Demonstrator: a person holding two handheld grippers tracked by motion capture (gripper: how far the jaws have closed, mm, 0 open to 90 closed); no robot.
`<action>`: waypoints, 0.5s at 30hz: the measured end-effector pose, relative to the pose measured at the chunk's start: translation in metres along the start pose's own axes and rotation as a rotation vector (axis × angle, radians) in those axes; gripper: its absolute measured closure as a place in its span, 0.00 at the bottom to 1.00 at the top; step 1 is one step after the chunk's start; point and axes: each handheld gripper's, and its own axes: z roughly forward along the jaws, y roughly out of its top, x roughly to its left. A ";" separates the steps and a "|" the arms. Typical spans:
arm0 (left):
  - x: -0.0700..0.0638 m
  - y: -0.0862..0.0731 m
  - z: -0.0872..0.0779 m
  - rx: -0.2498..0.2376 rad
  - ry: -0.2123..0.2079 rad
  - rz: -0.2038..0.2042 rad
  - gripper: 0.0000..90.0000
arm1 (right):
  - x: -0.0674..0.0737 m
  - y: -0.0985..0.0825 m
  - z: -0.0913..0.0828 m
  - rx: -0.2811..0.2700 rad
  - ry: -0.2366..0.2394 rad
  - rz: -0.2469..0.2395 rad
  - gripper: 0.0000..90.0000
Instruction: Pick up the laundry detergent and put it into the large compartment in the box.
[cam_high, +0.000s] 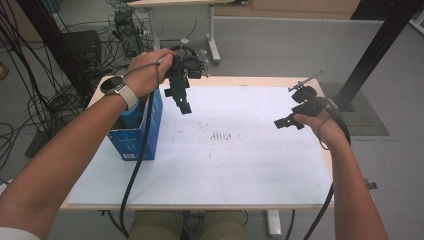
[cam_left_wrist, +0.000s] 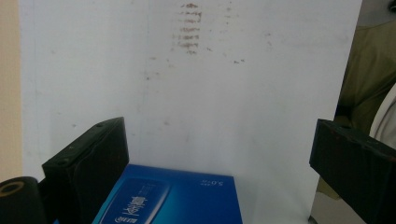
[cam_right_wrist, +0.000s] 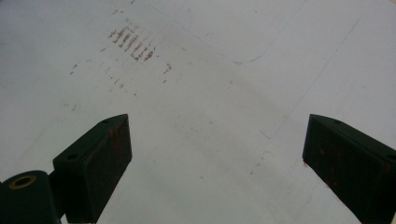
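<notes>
A blue carton (cam_left_wrist: 168, 198) with white lettering is seen low between the left gripper's wide-spread jaws, nearer the left jaw, its printed face turned upward. In the high view it (cam_high: 134, 137) stands upright, open-topped, something teal held inside.

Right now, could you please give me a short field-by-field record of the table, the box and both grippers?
surface: white sheet covering the table, faint brown marks near its middle
box: blue carton, open-topped, at the sheet's left edge
box contents: something teal, unclear what
left gripper: raised beside the box's top, jaws wide apart, nothing between them
right gripper: above the sheet's right side, jaws wide apart, nothing between them
</notes>
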 end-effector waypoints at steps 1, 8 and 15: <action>0.000 0.000 0.000 0.000 -0.002 0.002 0.05 | 0.000 0.000 0.000 0.001 -0.002 -0.001 0.09; -0.005 -0.001 0.003 -0.002 0.002 0.005 0.05 | 0.003 0.000 0.000 -0.008 -0.002 -0.005 0.09; -0.008 -0.001 0.005 -0.006 0.004 0.006 0.05 | 0.004 -0.001 -0.002 -0.008 -0.001 -0.011 0.09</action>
